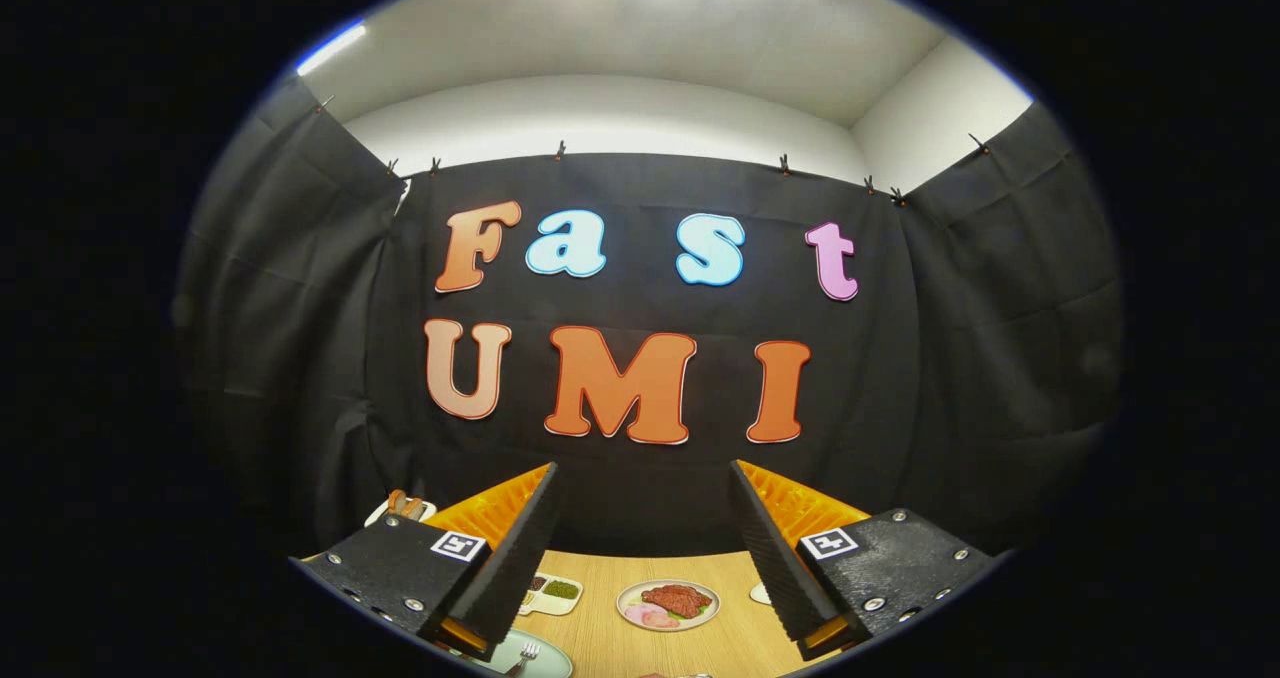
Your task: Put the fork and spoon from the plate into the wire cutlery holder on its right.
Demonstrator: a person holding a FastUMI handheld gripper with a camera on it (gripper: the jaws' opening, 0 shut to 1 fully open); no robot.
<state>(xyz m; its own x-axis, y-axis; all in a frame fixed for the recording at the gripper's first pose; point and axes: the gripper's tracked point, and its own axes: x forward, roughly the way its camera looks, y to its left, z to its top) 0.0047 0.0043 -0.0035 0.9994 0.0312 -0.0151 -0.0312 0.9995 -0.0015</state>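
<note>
Held high above a wooden table [660, 648], the gripper [645, 548] points at the booth's back wall, its fingers spread wide and holding nothing. The task's plate [545, 660], pale green, lies low beneath the left finger, with the fork [524, 655] resting on it, tines toward the wall; the spoon and the wire cutlery holder cannot be made out from this angle.

The step in hand appears to be the approach. Done well, it calls for tipping the gripper downward and toward the left until the fork's handle sits between the fingers, then closing across the narrow stem rather than the tines, so the piece hangs true for lowering into the holder.

Between the fingers, further along the table, sits a plate of sliced meat [668, 603] with garnish. A small divided dish [553, 591] of sauces lies just ahead of the left finger, and a white dish [760, 593] peeks out beside the right finger. A further dish [402, 506] of food sits beyond the left finger. The sauce dish lies nearest the fork's plate and looks likeliest to be nudged on the way down.
</note>
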